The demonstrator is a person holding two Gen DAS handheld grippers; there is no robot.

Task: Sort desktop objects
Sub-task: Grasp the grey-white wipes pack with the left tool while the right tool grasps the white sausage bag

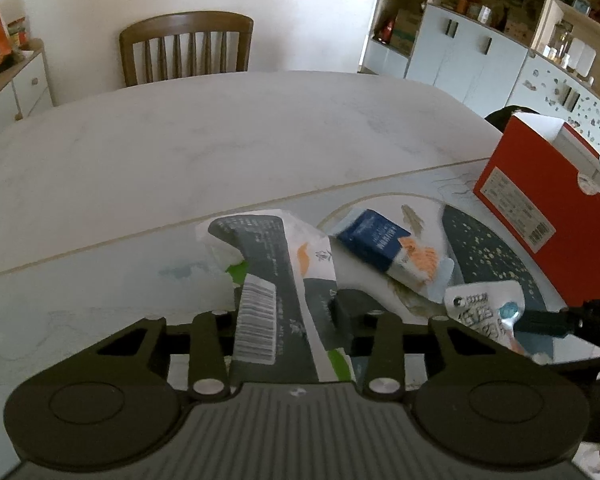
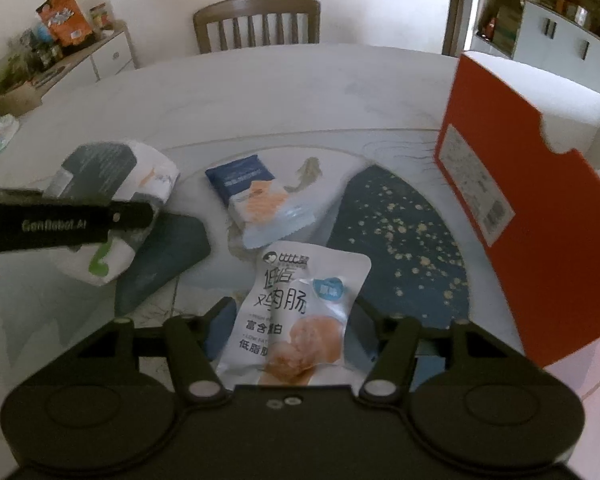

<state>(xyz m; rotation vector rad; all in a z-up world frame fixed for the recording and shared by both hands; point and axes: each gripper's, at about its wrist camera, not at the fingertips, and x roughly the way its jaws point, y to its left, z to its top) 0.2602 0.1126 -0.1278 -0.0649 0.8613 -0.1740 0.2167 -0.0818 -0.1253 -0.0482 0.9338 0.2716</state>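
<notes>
White table (image 1: 220, 132) bears red box (image 2: 540, 216); left gripper (image 1: 288, 312) clamps tissue pack (image 1: 268, 280), right gripper (image 2: 296, 320) sausage pouch (image 2: 296, 312).

L gripper (image 1: 288, 320) & R gripper (image 2: 296, 316) fingers both clamped on packets.

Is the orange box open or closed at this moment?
Open. The orange box stands on the table with no lid over its top; the left wrist view shows its pale inner wall. Whether anything is inside cannot be told.
</notes>
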